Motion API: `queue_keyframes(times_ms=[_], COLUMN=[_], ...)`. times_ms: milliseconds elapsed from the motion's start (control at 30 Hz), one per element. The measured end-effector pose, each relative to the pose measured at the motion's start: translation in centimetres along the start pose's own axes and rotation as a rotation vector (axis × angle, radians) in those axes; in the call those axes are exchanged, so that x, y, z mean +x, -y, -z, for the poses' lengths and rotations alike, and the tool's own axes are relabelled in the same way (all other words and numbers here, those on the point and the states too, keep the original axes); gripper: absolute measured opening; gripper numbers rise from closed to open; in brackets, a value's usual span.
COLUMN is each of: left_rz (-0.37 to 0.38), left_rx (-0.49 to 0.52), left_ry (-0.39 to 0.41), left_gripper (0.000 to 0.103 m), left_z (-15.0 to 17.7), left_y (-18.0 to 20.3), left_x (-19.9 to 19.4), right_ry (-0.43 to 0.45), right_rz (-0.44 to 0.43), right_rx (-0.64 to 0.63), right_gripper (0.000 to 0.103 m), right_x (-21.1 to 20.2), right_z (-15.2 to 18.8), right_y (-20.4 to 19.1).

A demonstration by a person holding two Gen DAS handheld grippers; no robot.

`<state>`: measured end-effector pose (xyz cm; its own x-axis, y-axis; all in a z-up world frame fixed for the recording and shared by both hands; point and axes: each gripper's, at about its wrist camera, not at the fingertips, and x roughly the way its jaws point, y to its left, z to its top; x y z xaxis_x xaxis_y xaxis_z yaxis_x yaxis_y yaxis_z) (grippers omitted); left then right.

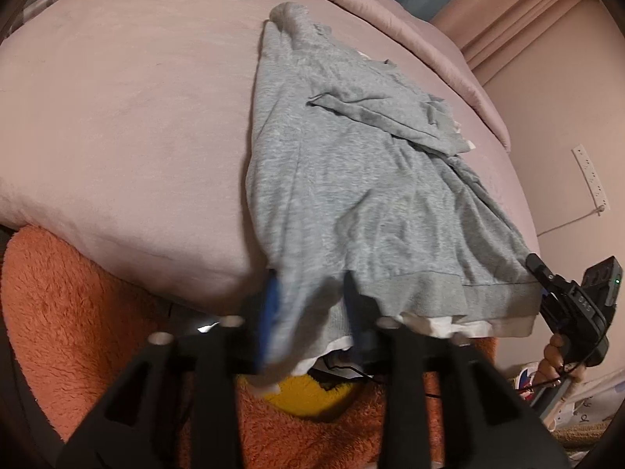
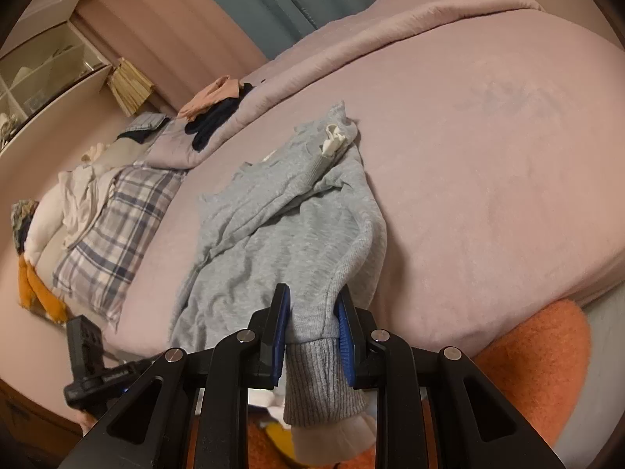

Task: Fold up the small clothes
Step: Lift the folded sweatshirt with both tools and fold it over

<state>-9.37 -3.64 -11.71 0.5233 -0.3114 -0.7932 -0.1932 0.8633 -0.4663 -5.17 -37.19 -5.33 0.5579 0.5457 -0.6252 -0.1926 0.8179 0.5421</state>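
Sweatshirt [image 1: 351,179], grey with a white under-hem, lies rumpled on the pink bed [image 1: 117,117], its hem hanging off the edge. Left gripper [image 1: 308,305] pinches one hem corner; right gripper [image 2: 312,324] clamps the ribbed cuff [image 2: 320,379].

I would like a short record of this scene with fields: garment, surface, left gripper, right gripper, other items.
garment: grey sweatshirt, crumpled, hem at the bed's edge
surface: pink bed cover
left gripper: shut on the sweatshirt's hem corner
right gripper: shut on the sweatshirt near a ribbed edge
other items: plaid cloth, dark clothes, orange fluffy fabric below the bed
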Motion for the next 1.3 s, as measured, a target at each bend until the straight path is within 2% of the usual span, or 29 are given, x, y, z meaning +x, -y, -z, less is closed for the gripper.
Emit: queue_keyframes(times_ms=[33,67,267,500,567,833,900,933,967,1100,1200,1300], left_rz=[-0.003,-0.002,-0.050,-0.056,-0.043,0.003,0.006,0.013,0.031,0.018,0.084,0.145], left_rx=[-0.002,-0.002,-0.008,-0.028,-0.031,-0.046,-0.043,-0.038,-0.030,0.022,0.013,0.027], left_ry=[-0.002,-0.001,-0.041,-0.059,-0.076,-0.106,-0.111,-0.116,-0.121,-0.096,-0.079,-0.021], left_gripper=[0.053,0.055,0.059,0.056,0.050,0.050,0.040,0.024,0.018,0.015,0.015,0.014], left_z=[0.1,0.1,0.9,1.2,1.2,1.5,1.7,1.8,1.8,2.0,1.5,0.9], left_y=[-0.1,-0.1,-0.6,-1.5,-1.6,-1.9,-1.8,-1.7,-1.5,-0.2,0.0,0.7], left_x=[0.1,0.3,1.8,3.7,4.2,4.7,4.9,4.9,4.8,3.6,1.6,-1.2], right_ry=[0.000,-0.001,-0.005,-0.015,-0.019,-0.028,-0.033,-0.035,-0.036,-0.033,-0.018,-0.004], right_rz=[0.001,0.001,0.007,0.009,0.010,0.000,-0.001,-0.003,-0.005,-0.006,-0.032,-0.041], right_rx=[0.000,0.002,0.007,0.019,0.022,0.028,0.027,0.024,0.023,0.012,-0.006,-0.025], right_gripper=[0.025,0.025,0.025,0.025,0.025,0.025,0.025,0.025,0.025,0.025,0.025,0.025], right_x=[0.0,0.0,0.0,0.1,0.2,0.3,0.5,0.5,0.6,0.7,0.3,-0.2], right_z=[0.0,0.0,0.1,0.2,0.2,0.3,0.3,0.3,0.3,0.3,0.3,0.3], right_y=[0.0,0.0,0.1,0.3,0.3,0.3,0.2,0.1,0.1,-0.1,-0.4,-0.8])
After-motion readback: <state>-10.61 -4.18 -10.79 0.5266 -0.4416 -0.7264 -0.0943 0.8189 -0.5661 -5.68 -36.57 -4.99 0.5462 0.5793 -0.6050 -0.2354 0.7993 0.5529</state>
